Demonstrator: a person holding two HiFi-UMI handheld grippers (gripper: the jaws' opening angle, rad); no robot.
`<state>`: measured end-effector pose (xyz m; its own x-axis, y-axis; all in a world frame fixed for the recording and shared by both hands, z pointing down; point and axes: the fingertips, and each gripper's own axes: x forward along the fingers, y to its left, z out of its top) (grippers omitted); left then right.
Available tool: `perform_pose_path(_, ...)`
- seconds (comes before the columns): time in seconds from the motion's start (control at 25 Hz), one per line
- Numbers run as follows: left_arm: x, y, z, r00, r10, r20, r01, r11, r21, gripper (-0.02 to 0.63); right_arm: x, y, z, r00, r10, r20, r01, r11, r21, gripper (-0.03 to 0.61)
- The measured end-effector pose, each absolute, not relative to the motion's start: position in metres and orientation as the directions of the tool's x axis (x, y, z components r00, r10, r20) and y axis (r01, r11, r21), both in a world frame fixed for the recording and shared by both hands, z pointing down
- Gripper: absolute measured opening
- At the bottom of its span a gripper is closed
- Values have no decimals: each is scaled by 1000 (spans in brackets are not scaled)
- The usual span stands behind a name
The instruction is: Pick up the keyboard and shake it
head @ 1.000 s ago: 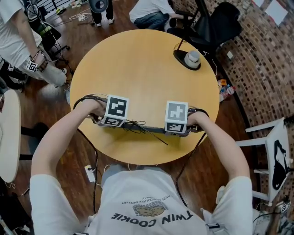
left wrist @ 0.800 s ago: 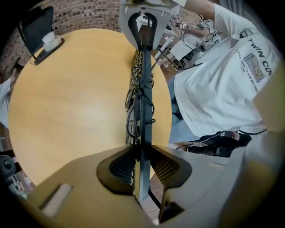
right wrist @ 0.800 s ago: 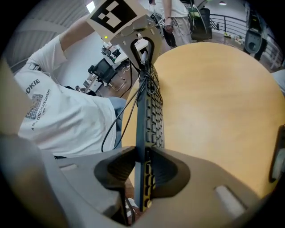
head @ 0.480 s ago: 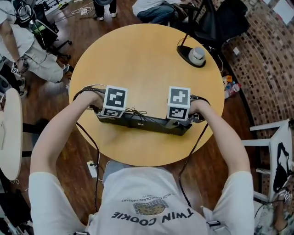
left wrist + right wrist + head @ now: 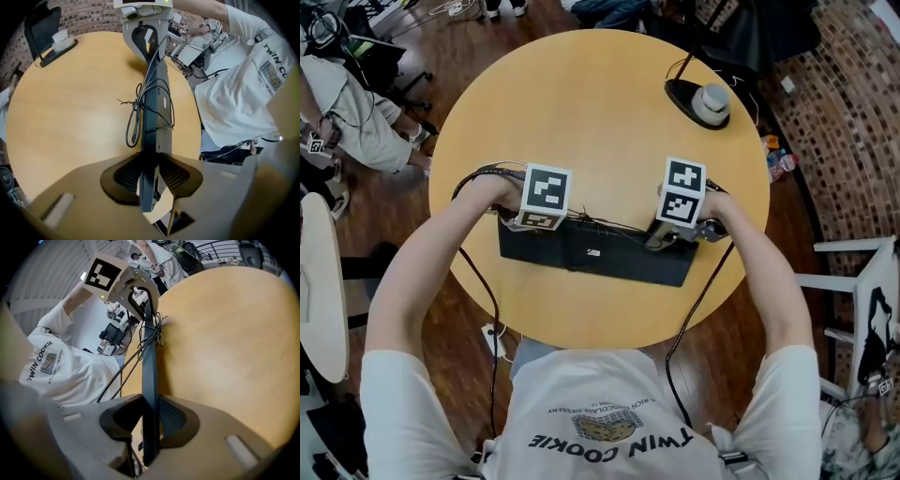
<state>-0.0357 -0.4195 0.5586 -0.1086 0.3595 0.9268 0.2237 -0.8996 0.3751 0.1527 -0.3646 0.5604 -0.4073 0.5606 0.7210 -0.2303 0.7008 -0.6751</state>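
Keyboard held edge-on over the near edge of the table, underside toward the person, cable bundled against it. Left gripper clamps its left end; jaws just eased wider, keyboard between them. Right gripper clamps the right end.

Keyboard is showing matte black; surface is showing plain honey-tan; floor at 9 o'clock is showing dark brown planks.

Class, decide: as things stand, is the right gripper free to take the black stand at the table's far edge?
Probably not: the right gripper is shut on the keyboard, so its jaws are full, though bare table leads to the black stand.
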Motion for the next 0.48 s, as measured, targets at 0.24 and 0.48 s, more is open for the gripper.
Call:
perform_pose_path(0.24,-30,-449,576,-128,446,886,226,-857,464,129,157,-394,574,-470,607,641,-224,621,-751,103)
perform_pose_path(0.48,-26,-457,588,-127,456,881,210,-856,473,141,160,-401,585,-497,635,591,-228,561,-796,107)
